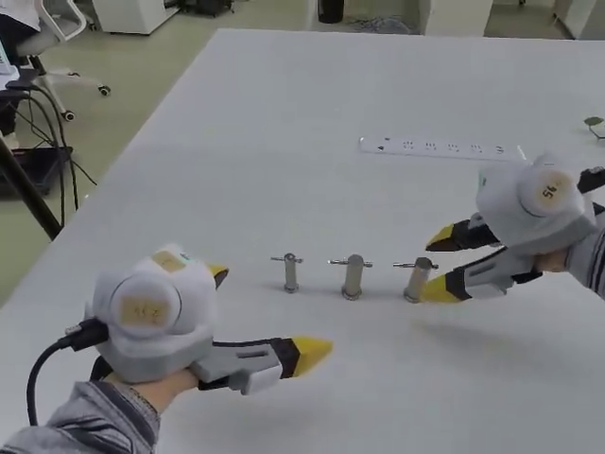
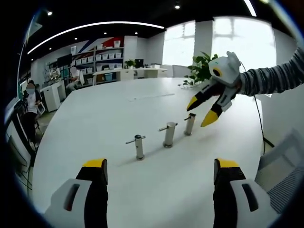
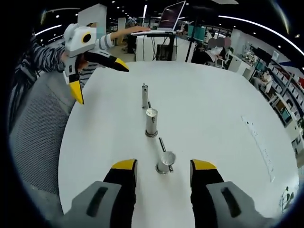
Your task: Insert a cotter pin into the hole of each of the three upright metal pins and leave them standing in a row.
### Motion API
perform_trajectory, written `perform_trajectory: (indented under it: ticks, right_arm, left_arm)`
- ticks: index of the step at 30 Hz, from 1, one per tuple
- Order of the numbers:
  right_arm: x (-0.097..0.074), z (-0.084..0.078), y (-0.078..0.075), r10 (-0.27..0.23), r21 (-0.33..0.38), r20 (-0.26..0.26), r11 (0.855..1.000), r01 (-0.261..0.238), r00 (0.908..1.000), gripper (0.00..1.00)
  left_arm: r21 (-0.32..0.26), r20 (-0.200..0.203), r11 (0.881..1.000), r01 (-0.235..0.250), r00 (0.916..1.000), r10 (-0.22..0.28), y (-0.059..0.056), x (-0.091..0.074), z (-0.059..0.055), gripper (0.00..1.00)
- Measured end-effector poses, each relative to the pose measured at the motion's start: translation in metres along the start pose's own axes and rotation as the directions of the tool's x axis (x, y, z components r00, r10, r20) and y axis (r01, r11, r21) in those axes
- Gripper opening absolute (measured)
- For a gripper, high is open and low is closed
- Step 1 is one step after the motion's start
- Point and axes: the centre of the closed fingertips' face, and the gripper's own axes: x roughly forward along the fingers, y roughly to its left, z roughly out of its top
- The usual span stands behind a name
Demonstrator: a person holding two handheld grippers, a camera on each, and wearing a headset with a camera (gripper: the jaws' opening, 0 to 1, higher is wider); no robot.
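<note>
We see three metal pins standing upright in a row on the white table [image 1: 284,113], just below the centre of the head view: the left pin [image 1: 290,273], the middle pin [image 1: 353,278] and the right pin [image 1: 416,282]. Each carries a thin cotter pin [image 1: 350,263] crosswise near its top.

The left gripper [image 1: 272,311] hovers at 7 o'clock in the head view, its claw spread wide and holding nothing, well apart from the row. The right gripper [image 2: 199,115] comes in from 3 o'clock, its claw also spread and empty. In the right gripper view the right pin sits just ahead of the gap between the jaws. In the head view the lower yellow tip lies just beside that pin's base; we cannot tell whether it touches.

A white power strip [image 1: 440,148] lies on the table at 1 o'clock.
</note>
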Motion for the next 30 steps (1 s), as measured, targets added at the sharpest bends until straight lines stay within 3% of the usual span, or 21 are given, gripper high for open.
perform_trajectory:
  ticks: [3,8,12,16,19,27,30]
  right_arm:
    - [-0.012,0.008,0.007,-0.048,0.107,0.103,0.994,0.037,0.9935,0.51]
    - [-0.029,0.010,0.014,-0.128,0.193,0.159,0.976,0.096,0.9789,0.60]
    - [-0.038,0.009,0.022,-0.164,0.221,0.169,0.967,0.125,0.9718,0.69]
    - [-0.042,0.010,0.029,-0.199,0.305,0.194,0.943,0.134,0.9606,0.75]
    - [-0.045,0.009,0.034,-0.211,0.333,0.198,0.933,0.137,0.9572,0.77]
    - [-0.050,0.008,0.040,-0.264,0.412,0.206,0.897,0.162,0.9421,0.82]
    - [-0.051,0.009,0.047,-0.275,0.416,0.189,0.892,0.177,0.9426,0.82]
  left_arm:
    - [-0.006,0.005,1.000,0.001,1.0000,-0.001,0.001,0.000,0.003,0.94]
    - [-0.002,0.023,1.000,0.001,0.9997,-0.001,0.002,-0.001,0.009,0.97]
    - [-0.005,0.035,1.000,0.005,0.9994,-0.004,0.001,-0.002,0.013,0.99]
    - [-0.007,0.033,1.000,0.003,0.9994,-0.003,0.002,-0.003,0.014,0.99]
    - [-0.011,0.042,1.000,0.000,0.9991,0.000,0.001,-0.008,0.016,0.99]
    - [-0.028,0.023,0.999,-0.017,0.9996,0.018,0.004,-0.013,0.009,0.99]
    - [-0.046,0.029,0.999,-0.021,0.9993,0.022,0.005,-0.017,0.008,0.98]
